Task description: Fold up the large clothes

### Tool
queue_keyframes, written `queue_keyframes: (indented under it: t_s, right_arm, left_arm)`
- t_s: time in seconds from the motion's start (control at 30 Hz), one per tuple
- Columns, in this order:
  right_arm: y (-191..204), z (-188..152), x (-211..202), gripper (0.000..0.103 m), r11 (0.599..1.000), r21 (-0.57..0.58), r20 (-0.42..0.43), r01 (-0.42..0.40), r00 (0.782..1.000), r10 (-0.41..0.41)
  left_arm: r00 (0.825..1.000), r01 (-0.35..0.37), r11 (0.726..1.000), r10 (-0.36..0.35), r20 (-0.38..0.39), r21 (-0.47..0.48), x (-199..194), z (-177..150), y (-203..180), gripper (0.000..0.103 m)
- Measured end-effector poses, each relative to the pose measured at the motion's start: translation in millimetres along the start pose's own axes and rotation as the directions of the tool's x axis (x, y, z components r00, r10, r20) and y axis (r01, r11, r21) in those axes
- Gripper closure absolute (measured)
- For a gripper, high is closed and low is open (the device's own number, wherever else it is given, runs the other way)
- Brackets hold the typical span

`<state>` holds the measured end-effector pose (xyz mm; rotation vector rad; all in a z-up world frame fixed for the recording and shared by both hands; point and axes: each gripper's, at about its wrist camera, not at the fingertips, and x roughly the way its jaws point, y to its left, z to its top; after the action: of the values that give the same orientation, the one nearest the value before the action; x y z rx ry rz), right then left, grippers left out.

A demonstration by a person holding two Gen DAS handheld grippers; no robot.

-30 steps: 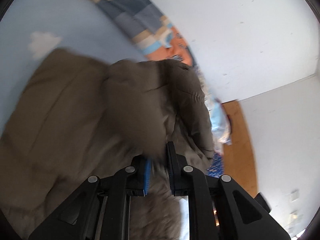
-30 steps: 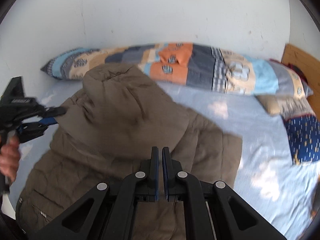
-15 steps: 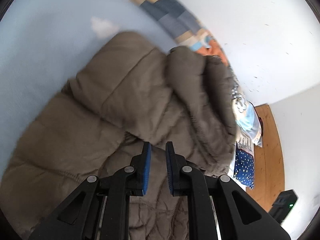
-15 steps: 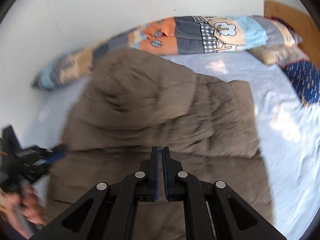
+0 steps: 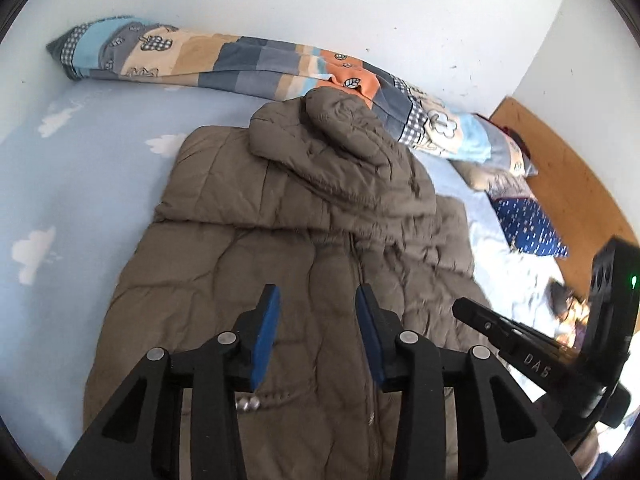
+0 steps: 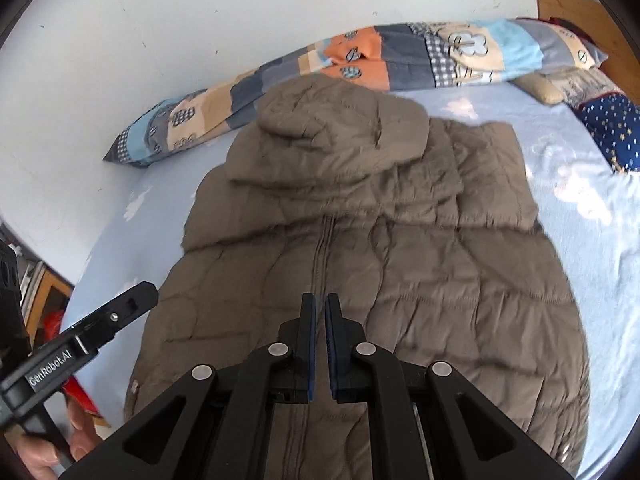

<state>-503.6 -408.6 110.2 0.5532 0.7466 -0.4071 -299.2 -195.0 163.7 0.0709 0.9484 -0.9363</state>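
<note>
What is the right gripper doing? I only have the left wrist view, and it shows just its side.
Observer: The right gripper is nearly shut, holding nothing, above the zipper of the jacket.
Operator: Who holds the left gripper?
Observer: A bare hand grips its handle, low at the frame's left.
Operator: Anything beside the bed?
Observer: A red item lies below the bed's left edge.

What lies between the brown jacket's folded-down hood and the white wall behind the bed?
In both wrist views, the long patchwork pillow lies between the hood and the wall, the hood's far edge reaching it.
</note>
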Motion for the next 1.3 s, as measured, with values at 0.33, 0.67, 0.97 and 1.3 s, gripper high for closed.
queue_keyframes:
  t_s: [0.33, 0.67, 0.97, 1.3]
  right_arm:
    - [2.8, -35.9, -22.1, 0.097, 0.997, -0.072, 0.0, 0.038, 0.999, -0.038]
    - [-25.6, 71.2, -38.4, 0.092, 1.0, -0.015, 0.114, -0.018, 0.993, 0.02]
    - [-13.6, 179.4, 86.8, 0.073, 1.0, 0.008, 0.095, 0.003, 0.996, -0.004]
    - [-38.9, 137.8, 196.8, 0.073, 0.995, 0.019, -0.085, 0.096, 0.992, -0.094]
  left_arm:
    - [0.998, -0.055, 0.998, 0.055, -0.021, 0.01, -18.0, -42.0, 0.7, 0.063]
    - [0.986, -0.129, 0.982, 0.112, 0.121, 0.136, -6.1, 94.9, -24.5, 0.047]
    - [0.985, -0.17, 0.971, 0.162, 0.061, 0.168, 133.4, 173.8, -34.6, 0.045]
    - [0.965, -0.248, 0.957, 0.257, -0.046, 0.15, 235.7, 117.6, -3.7, 0.043]
